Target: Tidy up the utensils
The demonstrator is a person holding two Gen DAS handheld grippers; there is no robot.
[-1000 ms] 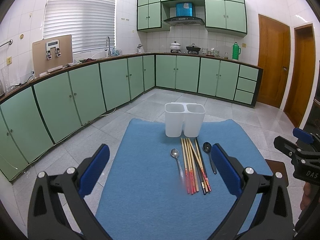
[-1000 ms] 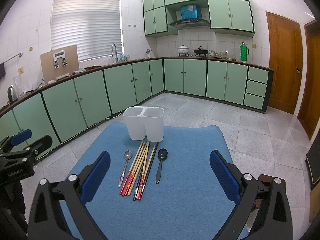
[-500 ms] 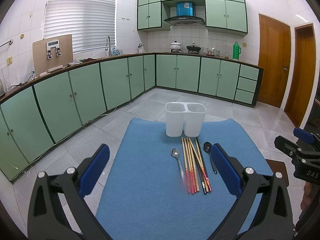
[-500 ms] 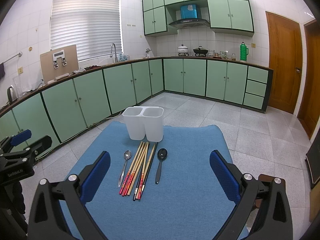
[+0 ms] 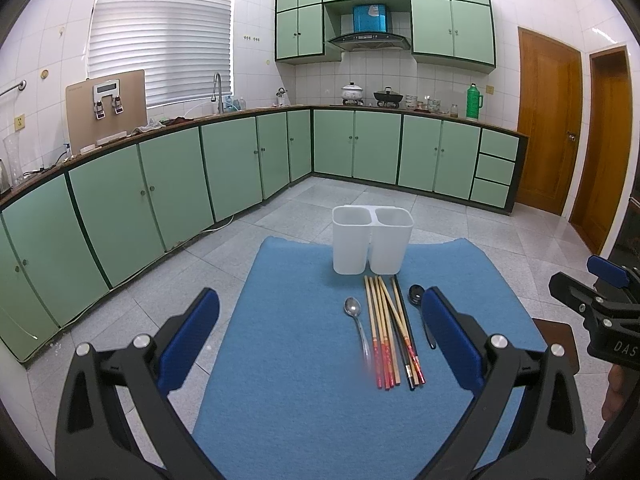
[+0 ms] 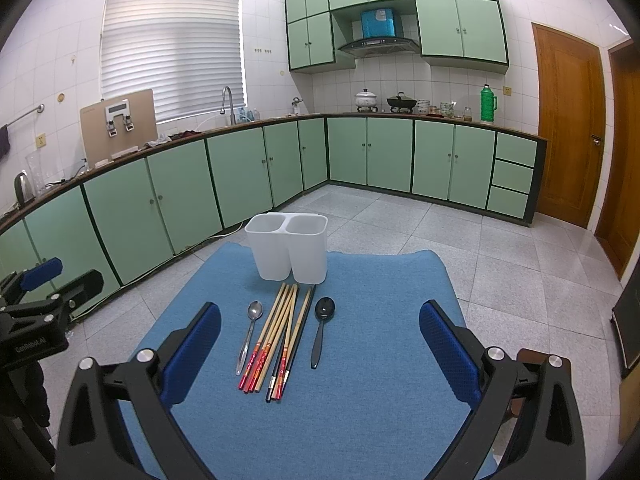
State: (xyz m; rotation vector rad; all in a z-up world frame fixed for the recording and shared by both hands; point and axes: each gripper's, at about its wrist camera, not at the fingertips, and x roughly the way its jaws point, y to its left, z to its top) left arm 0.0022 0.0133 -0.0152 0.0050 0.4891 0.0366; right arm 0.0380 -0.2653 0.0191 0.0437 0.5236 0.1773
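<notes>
We are holding the left hand-held gripper (image 5: pixel 320 344) released, jaws spread wide, gripping nothing, hovering over the near part of the blue mat (image 5: pixel 288 360). The right hand-held gripper (image 6: pixel 320 344) is likewise hanging released and empty above the same mat.

Ahead of both, we are seeing the utensils lying flat on the mat in a row. The silver spoon (image 6: pixel 249 334) is lying at the left, just beside the chopsticks (image 6: pixel 276 340), a loose bundle with red-patterned ends pointing toward us. The black spoon (image 6: pixel 320 330) is resting at the right of the bundle, slightly apart from it.

Beyond the utensils, the white two-compartment holder (image 6: pixel 288 252) is standing upright near the mat's far edge, both compartments looking empty. The chopstick tips are reaching close to its base.

Green cabinets (image 5: pixel 168 192) are running along the walls behind.
</notes>
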